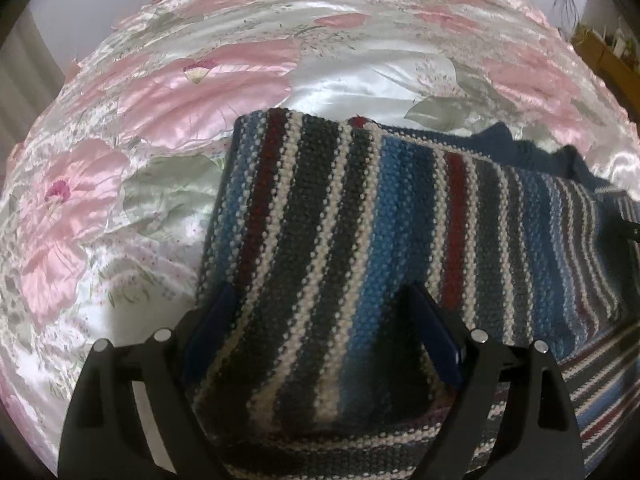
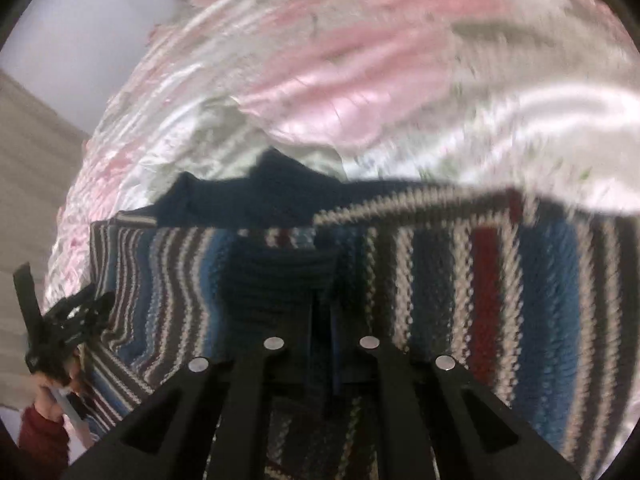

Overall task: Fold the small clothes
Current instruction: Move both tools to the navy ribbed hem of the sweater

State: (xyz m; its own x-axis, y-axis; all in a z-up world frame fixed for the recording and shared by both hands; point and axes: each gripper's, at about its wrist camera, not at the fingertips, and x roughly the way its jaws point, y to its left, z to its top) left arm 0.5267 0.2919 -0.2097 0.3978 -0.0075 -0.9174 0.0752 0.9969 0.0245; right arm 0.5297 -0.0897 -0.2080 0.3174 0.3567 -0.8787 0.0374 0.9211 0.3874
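Striped knit sweater (image 1: 360, 216) in blue, dark grey, red and white lies on a bed, on top of a glossy satin bedspread (image 1: 168, 92) printed with large pink flowers and grey-green leaves. A plain navy part of the sweater (image 2: 256, 196) shows at its far edge, next to the bedspread. In the left wrist view a fold of the knit rises up from the rest of the garment. The left gripper (image 1: 320, 320) has its fingers (image 1: 436, 340) set wide apart with that raised fold between them; whether they press on it I cannot tell. The right gripper (image 2: 322, 320) has its fingers clenched together on a dark ribbed part of the sweater. At the lower left of the blurred right wrist view, a hand (image 2: 50, 396) in a dark red sleeve (image 2: 42, 440) holds the left gripper.
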